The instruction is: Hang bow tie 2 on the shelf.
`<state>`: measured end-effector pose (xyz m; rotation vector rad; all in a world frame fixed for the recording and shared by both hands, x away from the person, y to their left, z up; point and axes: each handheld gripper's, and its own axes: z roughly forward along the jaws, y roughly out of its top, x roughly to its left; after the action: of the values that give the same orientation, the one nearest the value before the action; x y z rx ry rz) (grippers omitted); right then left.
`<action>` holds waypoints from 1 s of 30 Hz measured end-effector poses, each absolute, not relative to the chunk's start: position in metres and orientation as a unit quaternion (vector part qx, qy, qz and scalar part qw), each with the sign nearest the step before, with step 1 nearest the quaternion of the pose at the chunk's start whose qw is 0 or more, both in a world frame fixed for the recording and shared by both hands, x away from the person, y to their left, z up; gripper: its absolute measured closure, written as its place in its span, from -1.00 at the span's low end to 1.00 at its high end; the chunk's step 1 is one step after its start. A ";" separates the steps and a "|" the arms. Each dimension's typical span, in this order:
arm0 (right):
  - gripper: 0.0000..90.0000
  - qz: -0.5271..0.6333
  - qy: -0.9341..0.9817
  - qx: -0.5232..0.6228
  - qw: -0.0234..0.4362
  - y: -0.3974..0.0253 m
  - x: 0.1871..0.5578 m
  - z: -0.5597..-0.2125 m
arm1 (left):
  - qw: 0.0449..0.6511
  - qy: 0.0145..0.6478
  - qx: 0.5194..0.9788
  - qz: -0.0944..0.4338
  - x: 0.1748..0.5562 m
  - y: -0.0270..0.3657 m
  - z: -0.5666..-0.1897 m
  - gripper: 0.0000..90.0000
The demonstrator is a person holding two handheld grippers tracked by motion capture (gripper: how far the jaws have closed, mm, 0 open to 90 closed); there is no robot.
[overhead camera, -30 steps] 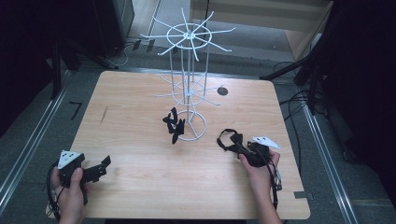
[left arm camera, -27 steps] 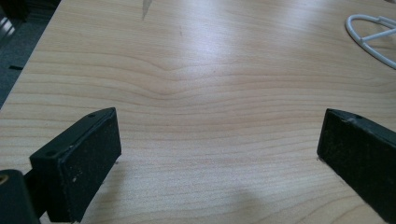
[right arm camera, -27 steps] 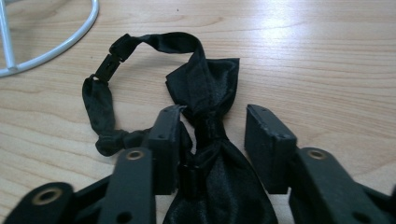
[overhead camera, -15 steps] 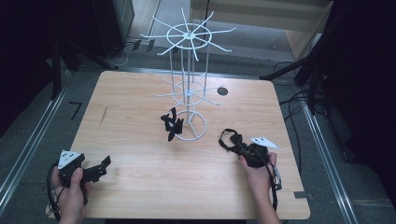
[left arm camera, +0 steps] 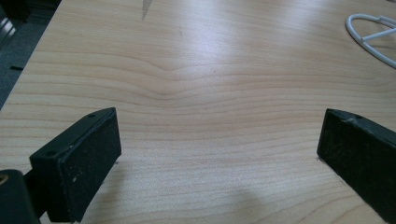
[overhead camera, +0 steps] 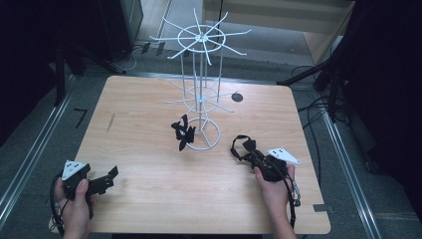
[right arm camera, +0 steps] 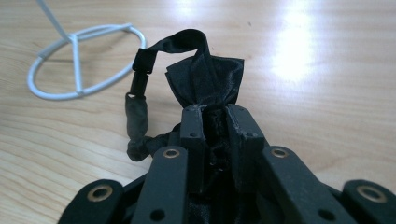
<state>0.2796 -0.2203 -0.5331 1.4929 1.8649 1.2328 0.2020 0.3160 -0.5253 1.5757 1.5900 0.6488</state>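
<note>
Grippers sit at opposite near corners of the wooden table (overhead camera: 149, 184), one per hand. Left gripper (overhead camera: 102, 181) rests low by the near-left edge, jaws spread wide w/ nothing but bare wood between them; its own view shows both pads (left arm camera: 79, 163) well apart. Probably parked there, kept clear while the other hand works.

Ahead and to the right of it, mid-table, stands a white wire display rack (overhead camera: 201, 94) w/ a ring base and radiating hooks. A black bow tie (overhead camera: 182, 132) lies just beside that base on the left, seemingly touching the ring, though contact can't be confirmed.

Further right, the right gripper (overhead camera: 249, 152) is clamped narrow on a second bow tie (right arm camera: 205, 77), pinching it at the knot so the wings fan out beyond the jaw tips. Its strap (right arm camera: 140, 93) loops up and off to the gripper's left, free. Holding at the knot likely leaves the strap loop available for a hook. Rack base (right arm camera: 79, 65) lies ahead-left of this gripper, near but apart.
</note>
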 end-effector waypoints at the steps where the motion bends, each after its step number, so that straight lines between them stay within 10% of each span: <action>1: 0.75 0.449 0.675 0.541 0.226 -0.220 0.279 -0.531 | 0.395 0.627 0.621 0.256 0.202 0.316 -0.525 -1.00; 30: 0.75 0.531 0.649 0.484 0.249 -0.196 0.255 -0.476 | 0.395 0.626 0.621 0.258 0.202 0.316 -0.525 -1.00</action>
<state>0.2554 -0.1957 -0.4762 1.3197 1.7683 1.4479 0.2018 0.3156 -0.5254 1.5740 1.5883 0.6550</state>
